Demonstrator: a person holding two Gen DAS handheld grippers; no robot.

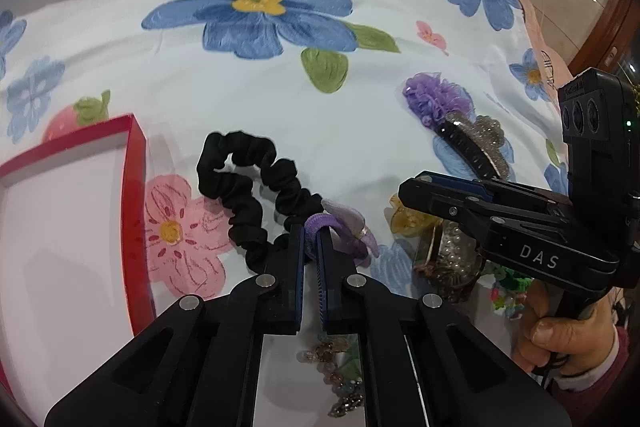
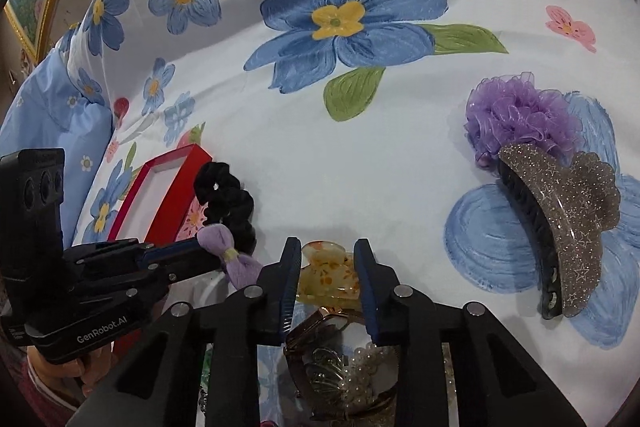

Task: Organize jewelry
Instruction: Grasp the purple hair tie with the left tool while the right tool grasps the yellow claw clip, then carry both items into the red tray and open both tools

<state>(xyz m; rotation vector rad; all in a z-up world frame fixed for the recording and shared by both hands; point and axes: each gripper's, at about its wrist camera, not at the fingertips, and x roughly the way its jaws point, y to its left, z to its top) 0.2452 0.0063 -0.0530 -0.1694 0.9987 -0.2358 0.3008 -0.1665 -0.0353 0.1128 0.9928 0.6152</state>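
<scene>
Left wrist view: my left gripper (image 1: 311, 247) pinches the purple bow hair tie (image 1: 344, 227) beside the black scrunchie (image 1: 248, 195); my right gripper (image 2: 328, 259) — parted — straddles the yellow claw clip (image 2: 326, 277).

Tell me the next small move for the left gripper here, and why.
Probably lift and carry leftward to the red box. The left gripper is shut on the purple bow hair tie, which lies against the black scrunchie, and the box sits open to its left.
</scene>
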